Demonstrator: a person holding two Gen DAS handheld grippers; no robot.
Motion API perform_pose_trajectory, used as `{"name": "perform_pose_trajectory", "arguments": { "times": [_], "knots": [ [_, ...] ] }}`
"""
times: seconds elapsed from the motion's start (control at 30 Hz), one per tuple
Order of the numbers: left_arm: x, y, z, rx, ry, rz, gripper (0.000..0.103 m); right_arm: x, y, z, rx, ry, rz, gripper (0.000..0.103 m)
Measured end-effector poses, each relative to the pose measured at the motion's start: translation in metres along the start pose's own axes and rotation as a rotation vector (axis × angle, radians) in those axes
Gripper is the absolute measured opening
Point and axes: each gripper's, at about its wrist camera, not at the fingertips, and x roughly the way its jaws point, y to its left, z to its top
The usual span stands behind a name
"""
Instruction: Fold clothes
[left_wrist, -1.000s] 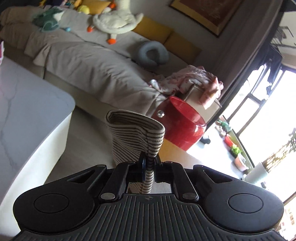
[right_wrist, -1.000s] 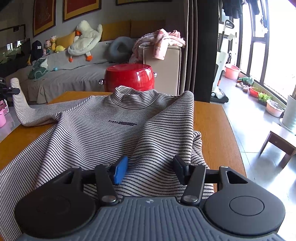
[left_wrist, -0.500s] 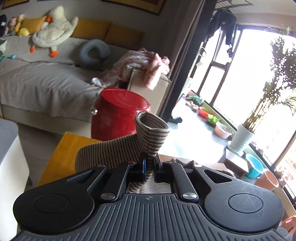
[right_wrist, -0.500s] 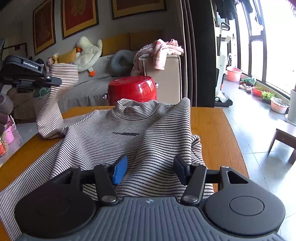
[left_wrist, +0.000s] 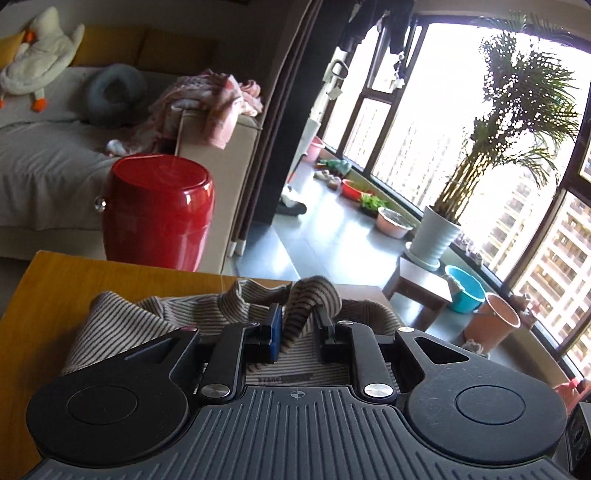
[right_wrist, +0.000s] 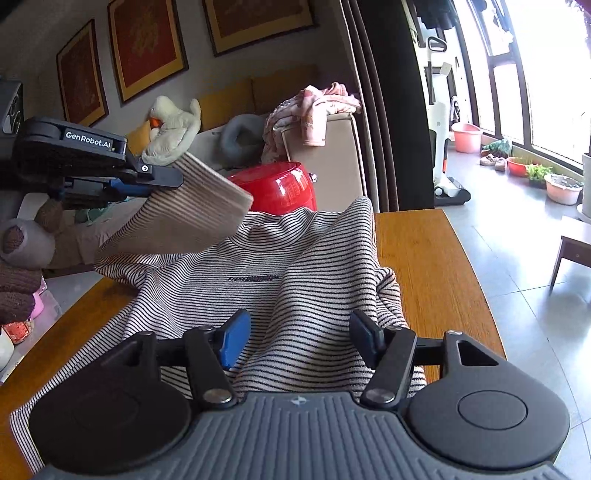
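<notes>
A striped long-sleeved top (right_wrist: 258, 291) lies spread on the wooden table (right_wrist: 424, 258). My left gripper (left_wrist: 298, 325) hangs above the top's chest, and the striped sleeve cuff (left_wrist: 314, 295) sits between its parted fingers. In the right wrist view the left gripper (right_wrist: 162, 181) holds the cuff (right_wrist: 207, 199) raised over the top's left side. My right gripper (right_wrist: 299, 332) is open and empty, just above the top's lower part.
A red drum stool (left_wrist: 159, 206) stands beyond the table's far edge, with a sofa (left_wrist: 44, 162) and a pink cloth pile (left_wrist: 214, 99) behind it. The table's right edge (right_wrist: 476, 291) drops to the tiled floor. Potted plants and basins line the windows (left_wrist: 436, 229).
My left gripper has carried the sleeve cuff rightward over the top's body and lower, and its fingers have parted from tightly pinched to slightly apart. My right gripper has stayed open in place.
</notes>
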Motion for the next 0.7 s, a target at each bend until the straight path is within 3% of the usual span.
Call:
{"name": "perform_pose_trajectory", "arguments": {
  "times": [0.03,0.1,0.17,0.4,0.57,0.7],
  "knots": [
    [-0.003,0.004,-0.008,-0.014,-0.002,0.001,0.026,0.000,0.000,0.000,0.001,0.000,0.000,0.060],
    [-0.010,0.015,-0.027,-0.042,-0.008,0.006,0.043,0.001,0.000,0.001,0.000,0.004,0.000,0.061],
    [-0.015,0.023,-0.053,-0.036,-0.019,0.028,0.047,0.003,0.002,0.001,-0.007,0.018,0.003,0.061],
    [-0.022,0.051,-0.104,-0.039,0.033,0.112,0.055,0.012,0.028,0.000,-0.142,0.077,-0.020,0.061],
    [-0.052,0.053,-0.117,-0.003,0.025,0.164,0.058,0.011,0.054,-0.006,-0.200,0.092,0.019,0.061],
    [-0.083,0.062,-0.130,-0.010,0.027,0.202,0.065,0.007,0.080,-0.015,-0.323,0.132,-0.016,0.056]
  ]
}}
